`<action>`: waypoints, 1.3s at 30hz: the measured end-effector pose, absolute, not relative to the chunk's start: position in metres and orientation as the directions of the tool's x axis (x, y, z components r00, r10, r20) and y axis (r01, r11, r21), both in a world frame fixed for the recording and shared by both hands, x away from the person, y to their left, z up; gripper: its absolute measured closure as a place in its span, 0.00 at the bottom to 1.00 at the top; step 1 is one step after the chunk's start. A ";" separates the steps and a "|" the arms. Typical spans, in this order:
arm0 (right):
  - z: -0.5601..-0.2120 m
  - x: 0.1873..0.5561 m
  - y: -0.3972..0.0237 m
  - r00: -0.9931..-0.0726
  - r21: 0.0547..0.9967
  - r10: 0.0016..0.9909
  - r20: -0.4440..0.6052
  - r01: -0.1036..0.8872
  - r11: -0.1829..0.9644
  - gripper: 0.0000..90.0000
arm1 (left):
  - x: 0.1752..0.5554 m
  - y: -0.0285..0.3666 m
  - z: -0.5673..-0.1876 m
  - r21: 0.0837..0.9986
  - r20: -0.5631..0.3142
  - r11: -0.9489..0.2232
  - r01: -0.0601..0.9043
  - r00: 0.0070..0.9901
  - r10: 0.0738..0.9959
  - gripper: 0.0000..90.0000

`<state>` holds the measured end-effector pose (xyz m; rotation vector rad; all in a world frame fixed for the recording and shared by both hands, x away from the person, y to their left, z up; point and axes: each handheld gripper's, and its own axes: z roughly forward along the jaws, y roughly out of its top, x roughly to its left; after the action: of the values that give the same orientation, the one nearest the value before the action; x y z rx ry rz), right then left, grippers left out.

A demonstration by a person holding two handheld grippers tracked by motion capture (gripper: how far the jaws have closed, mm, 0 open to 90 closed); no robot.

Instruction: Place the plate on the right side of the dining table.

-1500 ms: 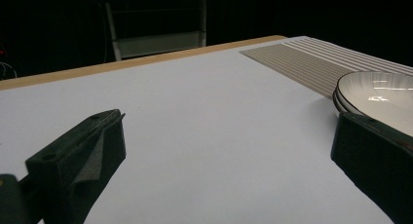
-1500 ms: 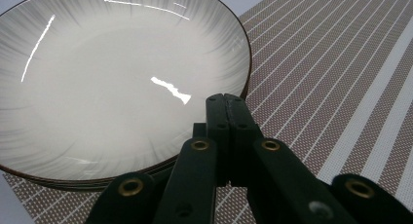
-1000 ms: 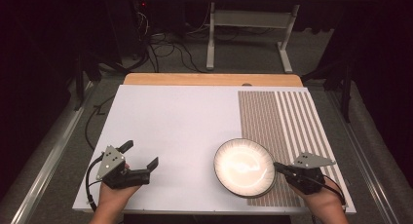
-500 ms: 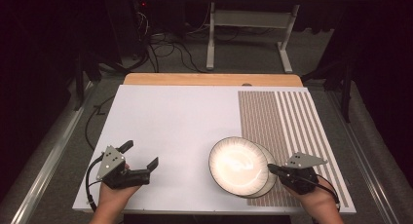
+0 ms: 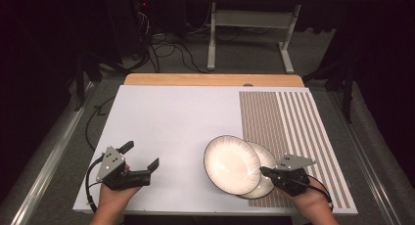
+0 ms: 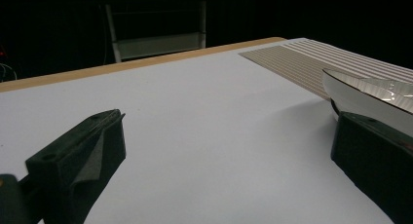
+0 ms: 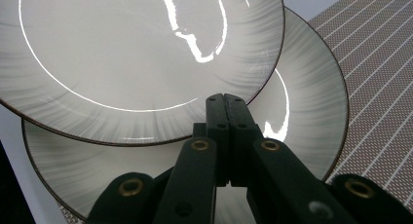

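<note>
The left gripper (image 5: 143, 159) has its fingers (image 6: 78, 158) spread wide apart with nothing between them, just bare white worktop (image 5: 166, 122), and the plates sit off to their right. Over at the right gripper (image 5: 263, 171), the fingers (image 7: 226, 119) are pressed together with their tips at the near rim of the top plate (image 5: 231, 164); I honestly can't tell if they're pinching the edge or just nudging it. That plate sits askew on the bottom plate (image 5: 264, 178), which pokes out to the right onto the striped mat (image 5: 293, 122). My guess is these are glazed ceramic: stiff, fairly heavy, slick and chippable. I'd grab at the rim, since the glossy middle gives nothing to hold.
</note>
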<state>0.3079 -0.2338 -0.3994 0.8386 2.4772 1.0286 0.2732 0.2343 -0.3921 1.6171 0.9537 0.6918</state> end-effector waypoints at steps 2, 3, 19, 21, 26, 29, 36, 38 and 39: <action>-0.399 0.308 -0.233 -0.773 0.725 0.630 -0.077 0.391 0.567 1.00 | 0.273 0.230 -0.390 0.967 -0.045 -0.093 0.237 0.517 0.855 0.00; -0.399 0.308 -0.233 -0.773 0.724 0.629 -0.081 0.388 0.570 1.00 | 0.274 0.225 -0.389 0.965 -0.053 -0.092 0.246 0.525 0.849 0.00; -0.400 0.308 -0.234 -0.776 0.719 0.623 -0.099 0.377 0.584 1.00 | 0.301 0.142 -0.376 0.922 -0.078 -0.194 0.334 0.654 0.752 0.00; -0.400 0.308 -0.233 -0.772 0.719 0.628 -0.095 0.383 0.580 1.00 | 0.305 0.134 -0.374 0.912 -0.102 -0.199 0.359 0.668 0.737 0.00; -0.399 0.308 -0.233 -0.773 0.718 0.627 -0.101 0.379 0.583 1.00 | 0.314 0.119 -0.375 0.860 -0.204 -0.213 0.464 0.695 0.690 0.01; -0.399 0.308 -0.233 -0.773 0.718 0.627 -0.101 0.379 0.583 1.00 | 0.323 0.110 -0.380 0.795 -0.311 -0.212 0.569 0.682 0.662 0.03; -0.399 0.308 -0.233 -0.770 0.717 0.629 -0.105 0.380 0.585 1.00 | 0.334 0.102 -0.387 0.699 -0.426 -0.209 0.684 0.633 0.646 0.13; -0.400 0.308 -0.233 -0.770 0.717 0.630 -0.104 0.381 0.584 1.00 | 0.336 0.099 -0.390 0.675 -0.466 -0.199 0.711 0.619 0.632 0.18; -0.400 0.308 -0.233 -0.770 0.717 0.629 -0.104 0.380 0.584 1.00 | 0.337 0.098 -0.391 0.664 -0.480 -0.198 0.721 0.614 0.627 0.19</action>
<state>0.3075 -0.2329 -0.3996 0.8194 2.4691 0.9981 0.3366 0.0981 -0.3910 1.9019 1.0749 -0.1260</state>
